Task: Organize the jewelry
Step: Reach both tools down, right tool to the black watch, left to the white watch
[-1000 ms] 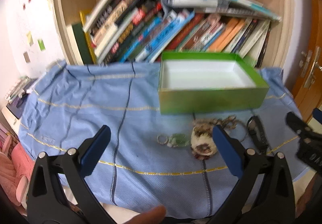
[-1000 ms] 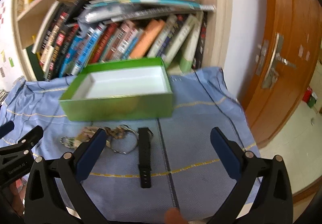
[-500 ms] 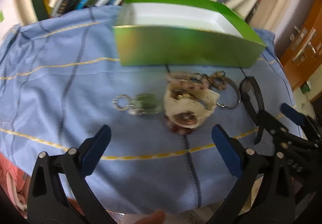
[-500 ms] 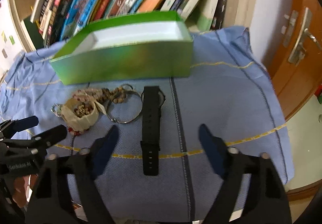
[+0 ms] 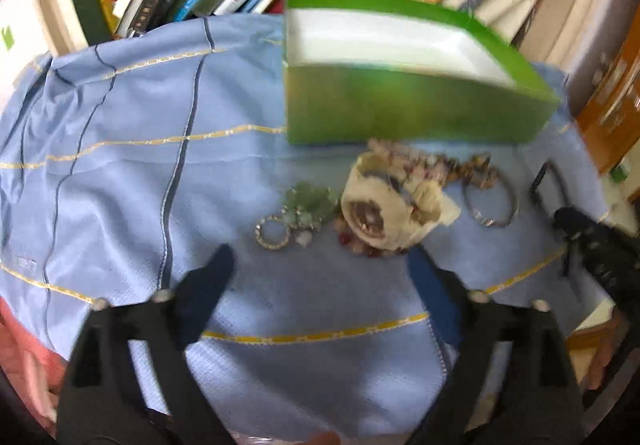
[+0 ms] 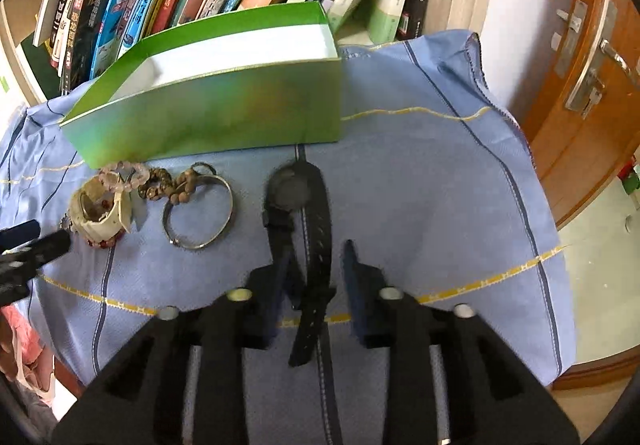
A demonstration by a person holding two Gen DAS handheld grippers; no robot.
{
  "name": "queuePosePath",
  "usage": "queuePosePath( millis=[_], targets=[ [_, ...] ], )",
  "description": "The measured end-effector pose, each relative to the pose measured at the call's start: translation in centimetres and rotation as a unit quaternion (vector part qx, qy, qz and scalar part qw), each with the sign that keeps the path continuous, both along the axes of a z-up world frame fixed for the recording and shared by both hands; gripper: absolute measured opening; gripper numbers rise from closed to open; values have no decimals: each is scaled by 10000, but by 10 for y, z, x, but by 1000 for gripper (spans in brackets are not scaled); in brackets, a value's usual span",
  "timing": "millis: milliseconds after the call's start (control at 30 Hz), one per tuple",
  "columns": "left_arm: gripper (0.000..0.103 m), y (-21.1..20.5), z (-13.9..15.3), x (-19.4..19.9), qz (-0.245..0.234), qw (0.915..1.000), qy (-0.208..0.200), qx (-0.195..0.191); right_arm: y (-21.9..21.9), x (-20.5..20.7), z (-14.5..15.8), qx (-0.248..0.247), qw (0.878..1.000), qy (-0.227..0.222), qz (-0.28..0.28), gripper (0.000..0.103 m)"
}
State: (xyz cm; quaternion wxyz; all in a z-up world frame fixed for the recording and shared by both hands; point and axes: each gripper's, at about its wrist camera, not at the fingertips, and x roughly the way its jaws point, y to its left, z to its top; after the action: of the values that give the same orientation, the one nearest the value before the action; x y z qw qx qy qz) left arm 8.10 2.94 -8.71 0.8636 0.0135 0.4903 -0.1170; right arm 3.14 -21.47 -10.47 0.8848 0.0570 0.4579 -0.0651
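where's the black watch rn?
Right wrist view: the black watch lies on the blue cloth in front of the green box, right of the silver bangle, its strap between the right claw's open fingers.

A worktop under a blue cloth (image 6: pixel 420 173) carries a green box (image 6: pixel 224 117). Just before it lie beaded bracelets (image 6: pixel 160 181), a silver bangle (image 6: pixel 199 216) and a black watch (image 6: pixel 304 213)

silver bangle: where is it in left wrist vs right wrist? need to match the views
Left wrist: the silver bangle lies right of centre on the blue cloth, right of the cream pouch.
Right wrist: the silver bangle lies left of centre, between the cream pouch and the black watch.
Shared landmark: the green box, just behind the bangle in both.
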Motion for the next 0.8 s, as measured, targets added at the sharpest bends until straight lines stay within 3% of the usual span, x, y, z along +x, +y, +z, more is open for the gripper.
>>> queuePosePath(
  millis=[67,233,267,333,367,400,433,500,567,800],
  targets=[
    [92,1,1,4,-30,9994,66,-326,0,2,0,90,9999,-69,18,59],
    [90,-30,-17,23,-45,9995,253,-182,4,7,-1,135,9999,-37,28,59],
    [87,-33,-19,24,-66,9995,262,-161,4,7,-1,134,9999,-27,14,59],
    [68,-35,-21,24,-185,9991,279,-263,4,8,-2,96,10000,-19,-7,59],
    [66,-37,-21,22,-227,9987,302,-338,5,9,-2,69,10000,-21,5,59],
    [59,-36,-20,19,-237,9989,255,-328,6,8,-2,37,10000,-32,20,52],
    [45,-37,-19,19,-290,9988,203,-332,7,9,-3,-27,10000,-33,26,48],
    [38,-37,-15,17,-364,9987,132,-333,10,10,-3,-132,9999,-54,70,36],
    [27,-35,-12,13,-403,9988,26,-283,12,10,-2,-49,9998,-75,192,32],
    [26,-13,8,-2,-295,9986,-204,-392,19,3,4,188,9982,-178,547,20]
  ],
)
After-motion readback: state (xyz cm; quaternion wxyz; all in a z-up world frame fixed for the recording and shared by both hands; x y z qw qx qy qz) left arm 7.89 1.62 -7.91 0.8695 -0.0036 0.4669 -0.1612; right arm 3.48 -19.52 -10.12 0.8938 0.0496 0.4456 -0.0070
